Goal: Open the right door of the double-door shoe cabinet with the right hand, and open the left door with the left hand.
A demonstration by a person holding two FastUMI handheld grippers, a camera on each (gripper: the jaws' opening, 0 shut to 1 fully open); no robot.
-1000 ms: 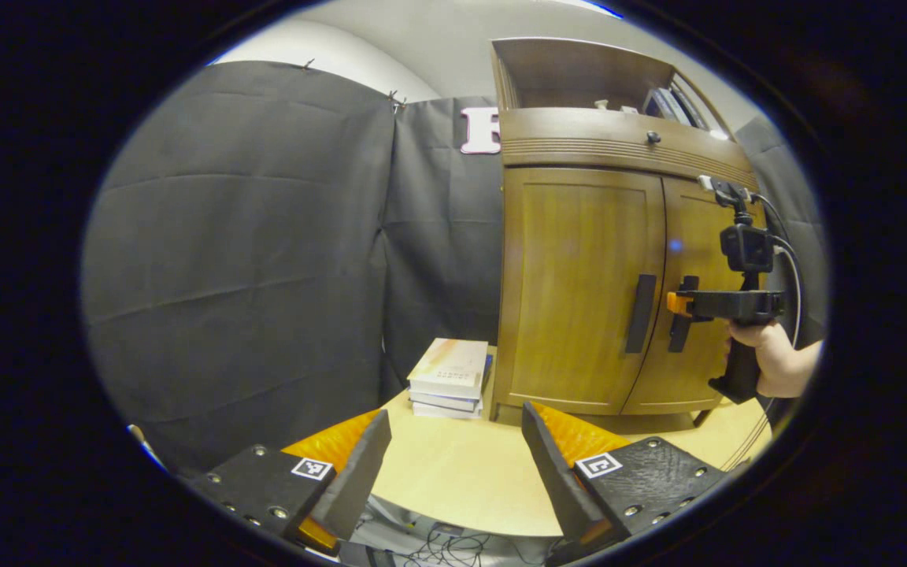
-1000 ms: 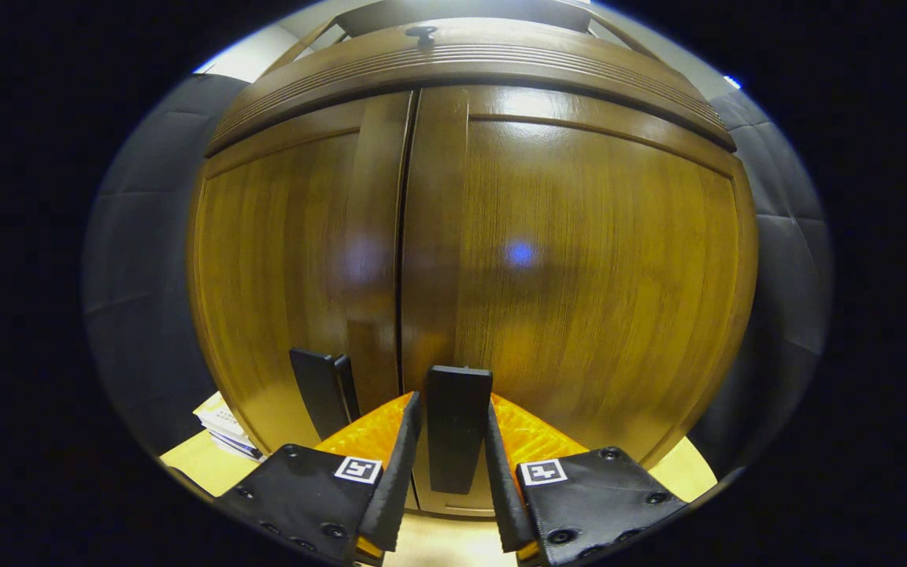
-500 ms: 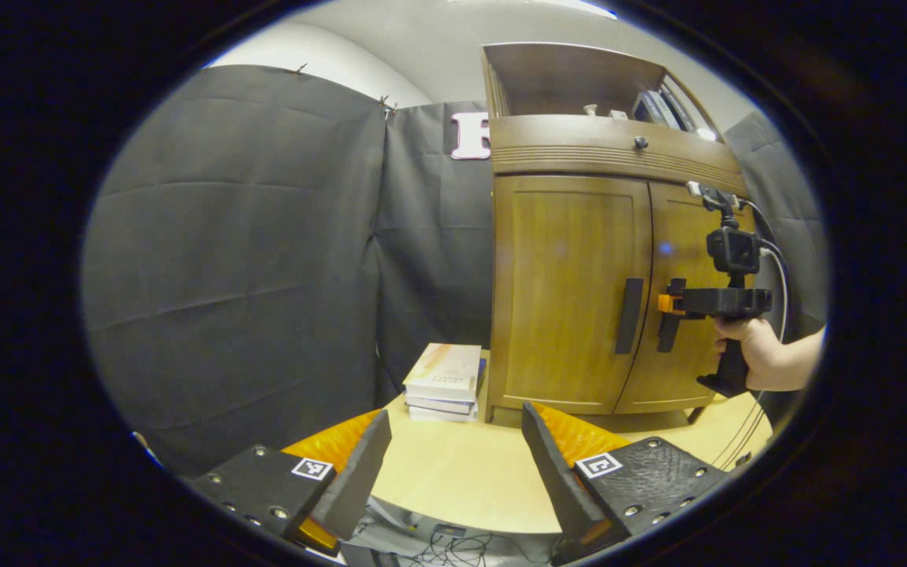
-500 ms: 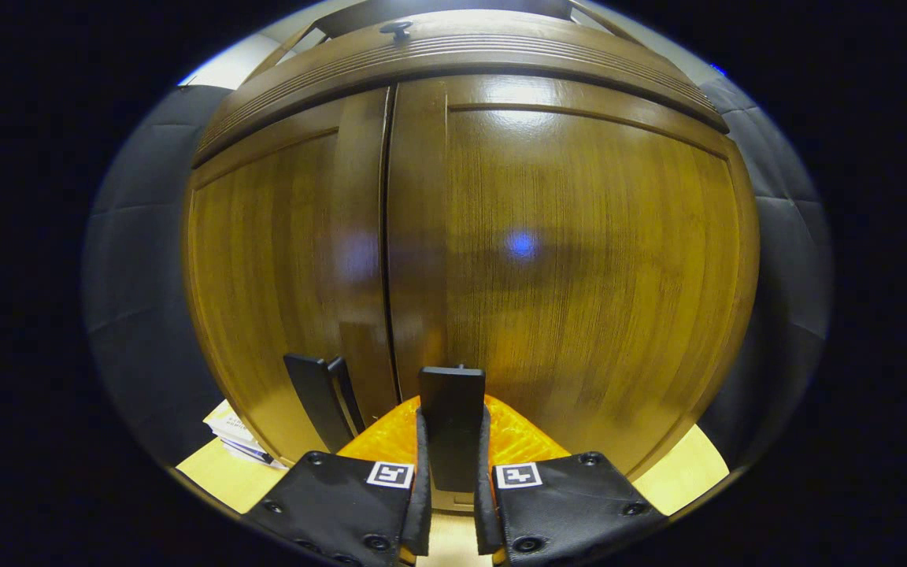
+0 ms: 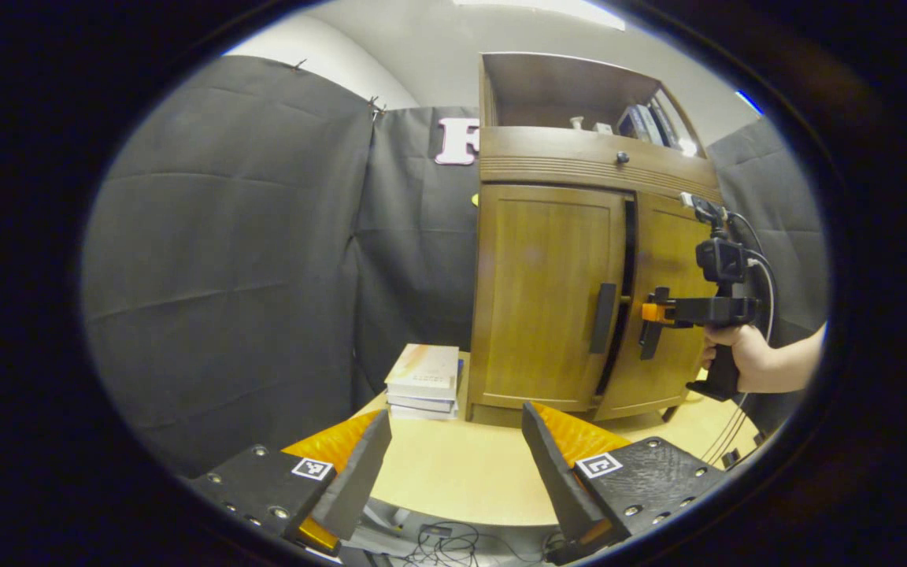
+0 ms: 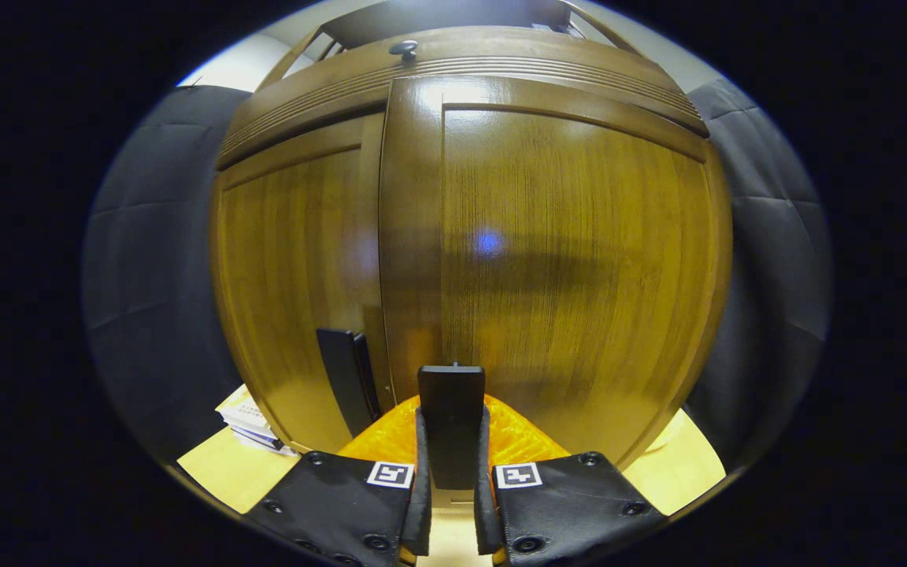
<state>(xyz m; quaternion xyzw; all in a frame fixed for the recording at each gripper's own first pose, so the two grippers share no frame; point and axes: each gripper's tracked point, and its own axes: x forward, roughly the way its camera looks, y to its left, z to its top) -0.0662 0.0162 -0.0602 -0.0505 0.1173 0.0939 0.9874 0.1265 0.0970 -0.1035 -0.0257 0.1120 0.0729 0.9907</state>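
- The shoe cabinet stands at the back of the table, against the black cloth wall, and I see it from the left gripper view as a wooden unit with two doors under a drawer front.
- Its right door stands a little ajar: in the left gripper view a dark gap runs between its inner edge and the left door, which sits flush and closed.
- My right gripper has its two fingers pinched against both sides of the right door's handle, with the dark bar held upright between them.
- In the left gripper view I see that same gripper farther off, held level by a hand on its grip, with cables trailing down from it.
- The left door's handle is a dark upright bar just beside the gap, and nothing is touching it.
- My left gripper hangs over the near edge of the table, well apart from the cabinet, its fingers spread wide with nothing between them.
- A stack of books lies on the table just beside the cabinet's left side.
- An open shelf on top of the cabinet holds a few small things I cannot make out.
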